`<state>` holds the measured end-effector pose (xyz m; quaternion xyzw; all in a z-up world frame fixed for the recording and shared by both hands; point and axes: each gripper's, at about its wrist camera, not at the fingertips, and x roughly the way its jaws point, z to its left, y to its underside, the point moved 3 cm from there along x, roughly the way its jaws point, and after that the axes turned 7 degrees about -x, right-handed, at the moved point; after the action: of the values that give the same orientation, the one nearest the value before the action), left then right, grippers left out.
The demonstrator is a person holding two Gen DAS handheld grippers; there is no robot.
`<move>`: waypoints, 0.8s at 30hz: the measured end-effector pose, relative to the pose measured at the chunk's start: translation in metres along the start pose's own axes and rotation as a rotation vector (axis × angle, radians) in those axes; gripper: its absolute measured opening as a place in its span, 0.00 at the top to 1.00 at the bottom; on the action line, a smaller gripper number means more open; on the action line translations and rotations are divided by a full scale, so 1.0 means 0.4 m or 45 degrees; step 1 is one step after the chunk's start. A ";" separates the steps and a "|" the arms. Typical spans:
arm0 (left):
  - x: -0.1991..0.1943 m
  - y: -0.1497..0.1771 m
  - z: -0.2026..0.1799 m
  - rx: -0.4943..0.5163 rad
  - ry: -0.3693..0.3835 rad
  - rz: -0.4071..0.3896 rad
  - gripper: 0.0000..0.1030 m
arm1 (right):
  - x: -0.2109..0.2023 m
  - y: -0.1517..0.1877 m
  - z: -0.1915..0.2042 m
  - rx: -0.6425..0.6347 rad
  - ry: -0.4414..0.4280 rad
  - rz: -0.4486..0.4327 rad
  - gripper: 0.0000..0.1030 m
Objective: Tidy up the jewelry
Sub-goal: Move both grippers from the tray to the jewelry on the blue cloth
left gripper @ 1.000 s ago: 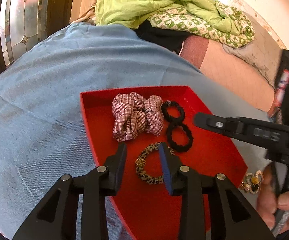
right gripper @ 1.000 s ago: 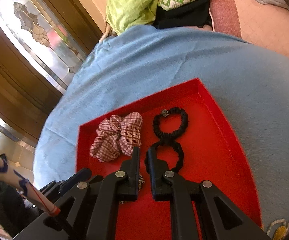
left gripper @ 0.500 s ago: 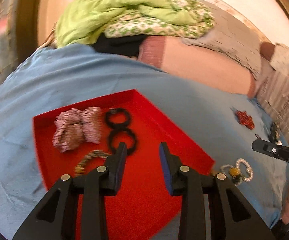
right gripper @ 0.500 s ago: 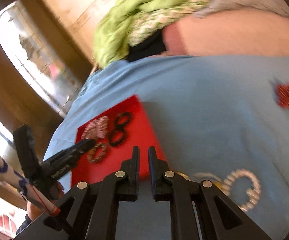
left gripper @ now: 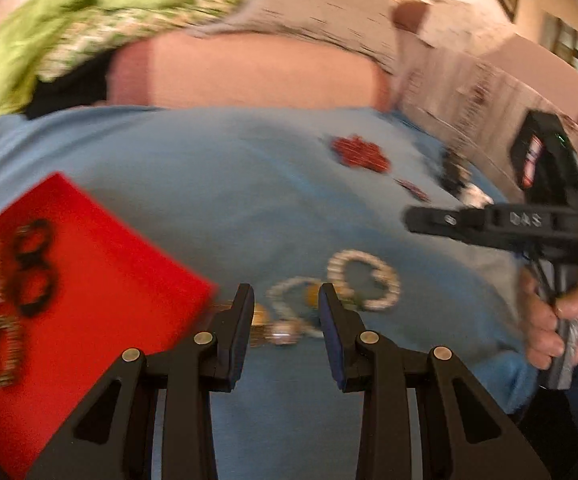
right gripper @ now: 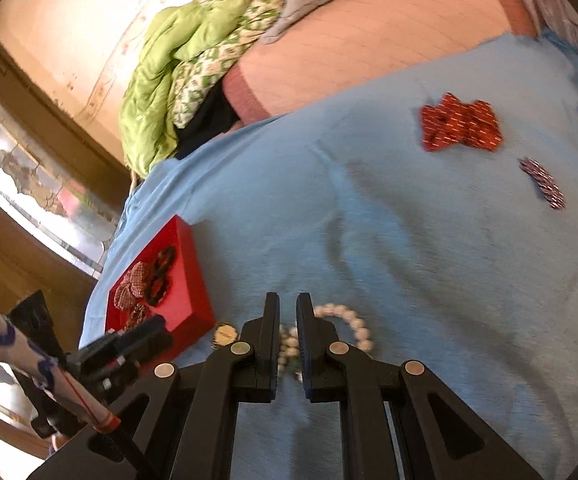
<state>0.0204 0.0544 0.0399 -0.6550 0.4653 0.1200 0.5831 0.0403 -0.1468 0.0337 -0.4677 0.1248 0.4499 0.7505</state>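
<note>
Blue bedspread carries the red tray at its left edge. Beside the tray's corner lies a pearl bracelet; the left hand-held gripper, spread, needs lowering around it. The right hand-held gripper hovers nearly pressed together, empty.

Red rectangular tray lies at the left on the blue cloth; inside it, the plaid fabric scrunchie sits left of two black looped hair ties. White pearl bead bracelets lie on the cloth just right of the tray. Red patterned fabric bow lies farther back, right.
</note>
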 end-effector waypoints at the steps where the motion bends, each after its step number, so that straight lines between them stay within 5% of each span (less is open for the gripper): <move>1: 0.011 0.005 -0.016 0.015 0.016 0.020 0.69 | -0.008 0.001 -0.010 0.009 -0.002 -0.004 0.91; 13: 0.160 0.040 -0.083 0.106 -0.120 0.148 0.70 | -0.004 0.010 -0.016 0.004 -0.043 0.026 0.91; 17: 0.147 0.026 -0.079 0.078 -0.099 0.113 0.84 | 0.008 0.015 -0.021 -0.003 -0.020 0.048 0.90; 24: 0.064 -0.022 -0.053 0.022 -0.053 -0.063 0.86 | 0.053 0.026 -0.065 0.052 0.065 0.126 0.88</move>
<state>0.0326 0.0229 0.0340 -0.6587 0.4377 0.1152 0.6011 0.0502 -0.1545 0.0008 -0.4569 0.1762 0.4716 0.7334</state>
